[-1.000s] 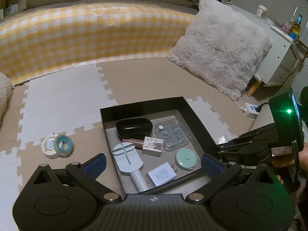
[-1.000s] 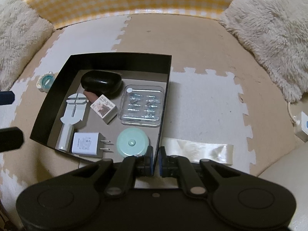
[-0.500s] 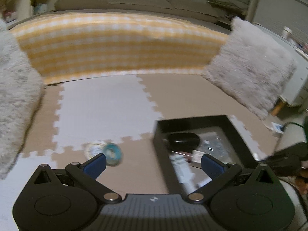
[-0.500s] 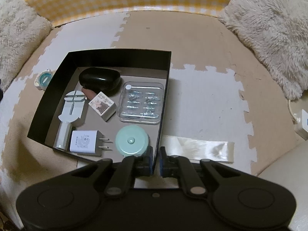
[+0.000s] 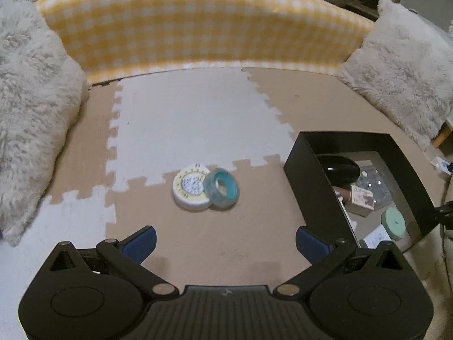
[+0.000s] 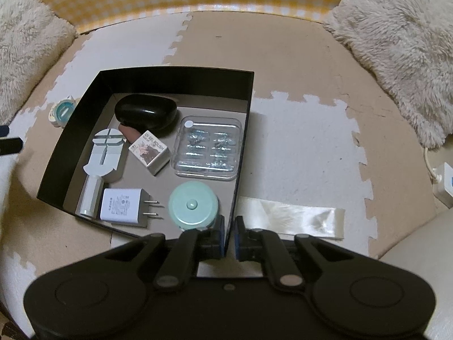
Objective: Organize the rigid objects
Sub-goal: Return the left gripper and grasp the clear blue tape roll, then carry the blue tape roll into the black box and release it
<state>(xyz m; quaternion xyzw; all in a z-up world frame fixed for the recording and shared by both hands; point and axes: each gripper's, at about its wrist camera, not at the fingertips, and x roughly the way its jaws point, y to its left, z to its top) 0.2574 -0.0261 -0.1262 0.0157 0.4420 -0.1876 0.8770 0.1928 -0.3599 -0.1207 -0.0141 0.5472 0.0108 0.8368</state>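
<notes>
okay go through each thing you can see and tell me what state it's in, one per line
Black box: open-topped, wall clamped by right gripper.
Left gripper: jaws wide open, empty.
Teal tape roll: tilted, leaning on white round tin, outside the box.
Clear case: closed, lying flat.
Charger: unplugged.

Tape roll (image 5: 222,191) leans on round tin (image 5: 190,190), left of box (image 5: 307,180).

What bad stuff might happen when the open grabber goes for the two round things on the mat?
1. The teal tape ring leans on the white round tin, so grabbing one may knock the other loose or send it rolling.
2. The left gripper stands wide open and may catch both at once, a shaky hold.
3. The right gripper is clamped on the black box wall; a tug could shift the things inside.
</notes>
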